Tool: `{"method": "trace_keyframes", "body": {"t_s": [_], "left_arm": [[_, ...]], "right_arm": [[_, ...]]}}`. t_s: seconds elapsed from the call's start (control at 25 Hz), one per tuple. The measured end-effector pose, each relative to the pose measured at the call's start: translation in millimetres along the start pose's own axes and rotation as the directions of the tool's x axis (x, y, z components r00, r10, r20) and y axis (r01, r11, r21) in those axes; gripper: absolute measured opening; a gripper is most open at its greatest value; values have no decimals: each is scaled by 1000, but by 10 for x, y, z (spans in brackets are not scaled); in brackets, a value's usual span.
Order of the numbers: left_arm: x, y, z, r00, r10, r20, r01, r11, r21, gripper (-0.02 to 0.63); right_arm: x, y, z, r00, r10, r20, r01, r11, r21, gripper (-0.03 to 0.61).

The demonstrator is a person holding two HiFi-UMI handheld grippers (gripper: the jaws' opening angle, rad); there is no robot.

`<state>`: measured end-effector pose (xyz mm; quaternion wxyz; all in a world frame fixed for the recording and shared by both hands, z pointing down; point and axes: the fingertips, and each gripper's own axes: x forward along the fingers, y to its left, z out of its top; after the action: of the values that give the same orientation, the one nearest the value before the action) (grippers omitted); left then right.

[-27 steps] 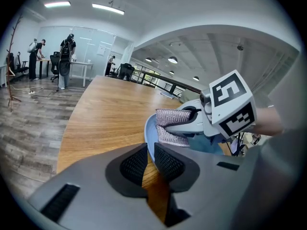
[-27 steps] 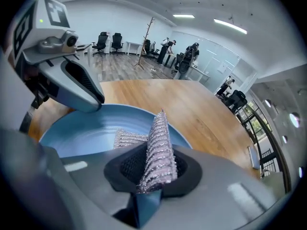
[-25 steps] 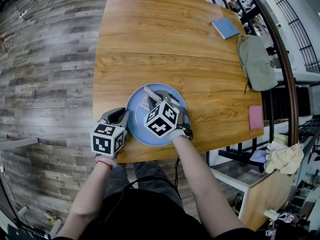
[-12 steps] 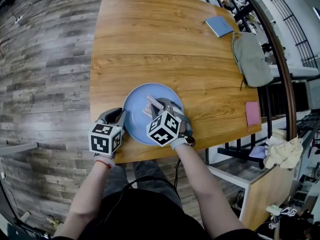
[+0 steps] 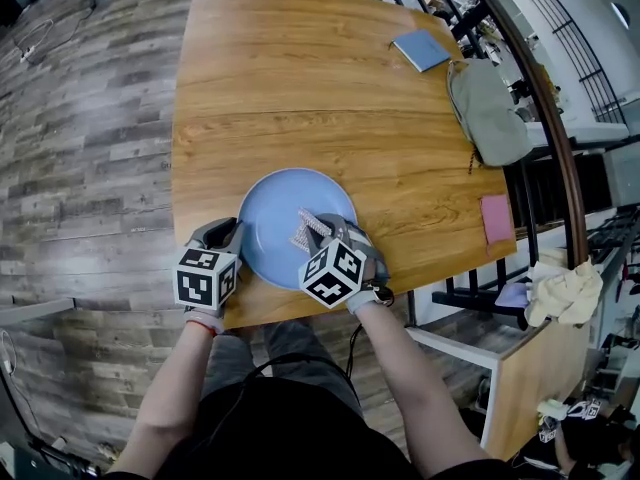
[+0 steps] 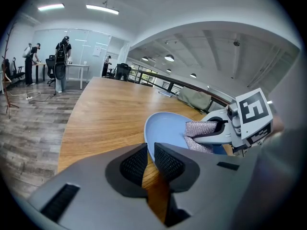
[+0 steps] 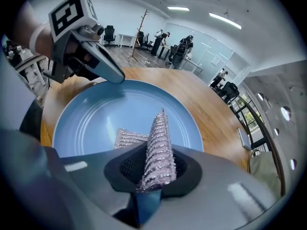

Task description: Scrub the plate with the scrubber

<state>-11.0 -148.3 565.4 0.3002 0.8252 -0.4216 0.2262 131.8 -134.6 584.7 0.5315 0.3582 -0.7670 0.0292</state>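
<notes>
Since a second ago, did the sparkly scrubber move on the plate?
Yes. The scrubber, in the right gripper, slid across the plate from far side toward near rim.

Grey-brown plank floor [image 5: 80,148] beneath a pale wooden tabletop [image 5: 300,88]. Dark railing [image 5: 548,118] along the right side. White ceiling with strip lights [image 6: 101,8]; far back, glass partition [image 6: 91,44], desks, office chairs [image 6: 122,71].

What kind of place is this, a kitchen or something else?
Not a kitchen; most likely an open-plan office. Desks and office chairs stand on the wood floor, there is a coat stand, and a railing runs past the wooden table, so perhaps an upper level.
</notes>
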Motion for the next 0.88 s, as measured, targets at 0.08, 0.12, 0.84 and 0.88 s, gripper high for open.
{"method": "trace_keyframes", "body": {"t_s": [0.08,0.12,0.84,0.88], "left_arm": [[4,-4,-4,1000,-1,-2,1,1000,8,41],[3,-7,-8,1000,-1,-4,1,1000,12,41],[-6,-26,27,1000,0,-12,0,999,50,41],[-24,-32,58,1000,0,-2,0,998,69,41]], "right_arm": [[-48,44,-94,999,27,-39,-26,1000,9,58],[-76,71,-143,997,46,-63,-45,999,14,58],[-300,88,-303,944,96,-316,-159,971,-177,74],[-332,65,-285,951,86,-298,-139,977,-164,74]]}}
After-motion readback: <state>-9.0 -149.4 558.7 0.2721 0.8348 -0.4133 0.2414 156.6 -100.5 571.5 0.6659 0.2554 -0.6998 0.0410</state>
